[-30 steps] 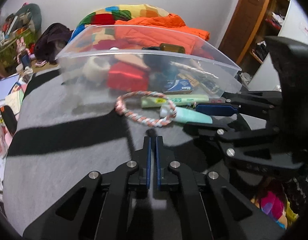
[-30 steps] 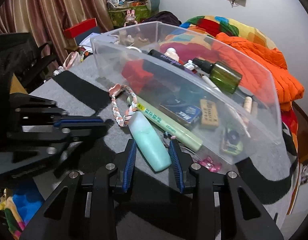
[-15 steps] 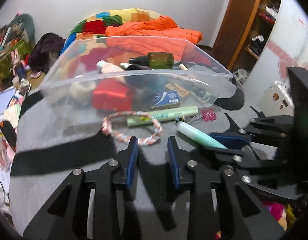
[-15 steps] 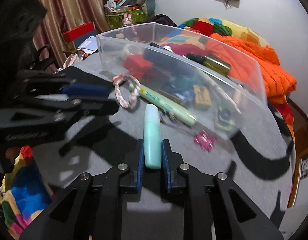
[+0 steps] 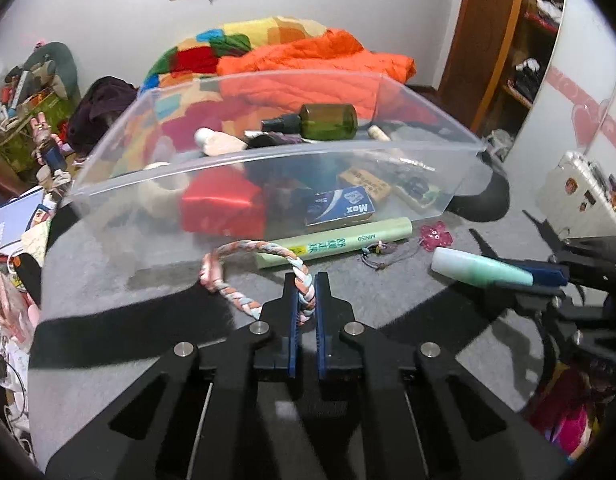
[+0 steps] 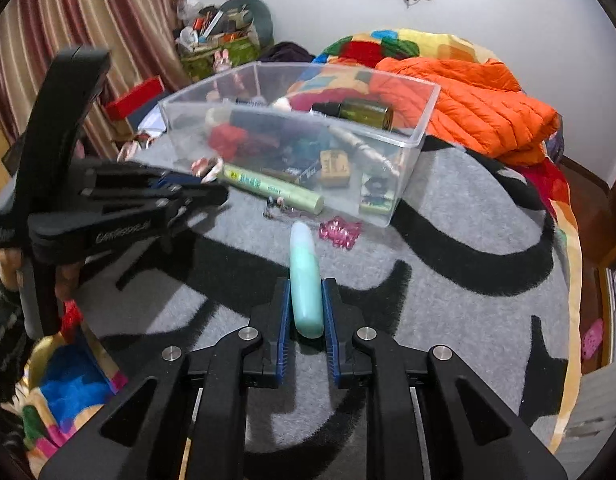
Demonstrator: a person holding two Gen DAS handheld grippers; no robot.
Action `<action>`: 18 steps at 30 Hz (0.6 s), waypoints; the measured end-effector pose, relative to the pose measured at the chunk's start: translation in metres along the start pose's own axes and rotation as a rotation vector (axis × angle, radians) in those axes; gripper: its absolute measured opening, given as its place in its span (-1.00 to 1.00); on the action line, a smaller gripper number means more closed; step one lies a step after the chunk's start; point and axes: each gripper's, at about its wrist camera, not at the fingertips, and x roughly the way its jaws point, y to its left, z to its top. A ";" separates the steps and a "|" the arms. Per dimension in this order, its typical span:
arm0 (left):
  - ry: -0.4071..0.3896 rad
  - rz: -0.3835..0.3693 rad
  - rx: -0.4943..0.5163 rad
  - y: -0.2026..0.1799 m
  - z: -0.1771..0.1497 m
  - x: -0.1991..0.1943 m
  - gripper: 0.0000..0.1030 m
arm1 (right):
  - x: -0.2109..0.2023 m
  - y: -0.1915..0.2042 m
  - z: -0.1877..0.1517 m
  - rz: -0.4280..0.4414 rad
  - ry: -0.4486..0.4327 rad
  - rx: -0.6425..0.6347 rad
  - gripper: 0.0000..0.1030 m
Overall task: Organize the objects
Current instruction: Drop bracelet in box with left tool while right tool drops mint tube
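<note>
A clear plastic bin [image 5: 267, 160] [image 6: 404, 136] holding several small items stands on a grey and black blanket. My left gripper [image 5: 304, 292] is shut on a pink, white and blue braided rope ring [image 5: 243, 276], lifted in front of the bin. My right gripper [image 6: 305, 300] is shut on a mint green tube [image 6: 303, 276] and holds it above the blanket; the tube also shows in the left wrist view [image 5: 480, 270]. A long pale green tube [image 5: 336, 242] [image 6: 275, 188], a pink charm [image 5: 436, 236] [image 6: 340, 232] and a small beaded bracelet [image 5: 378, 252] lie in front of the bin.
In the bin are a green glass bottle [image 5: 328, 120], a red box [image 5: 221, 204] and a blue Max box [image 5: 340, 206]. An orange jacket [image 6: 480, 100] and colourful quilt lie behind. Cluttered shelves stand far left; a wooden door [image 5: 492, 40] is at right.
My left gripper has shut on the rope ring and raised it. My right gripper has lifted the mint tube back from the bin.
</note>
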 end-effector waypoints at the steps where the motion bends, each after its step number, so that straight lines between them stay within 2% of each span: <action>1: -0.014 -0.006 -0.012 0.003 -0.002 -0.007 -0.88 | -0.003 0.001 0.002 0.008 -0.011 0.006 -0.75; 6: -0.099 -0.026 -0.072 0.013 -0.005 -0.045 -0.88 | -0.016 0.006 0.009 0.021 -0.060 0.018 -0.75; 18: -0.271 -0.034 -0.104 0.021 0.016 -0.108 -0.89 | -0.048 0.009 0.039 0.042 -0.197 0.069 -0.75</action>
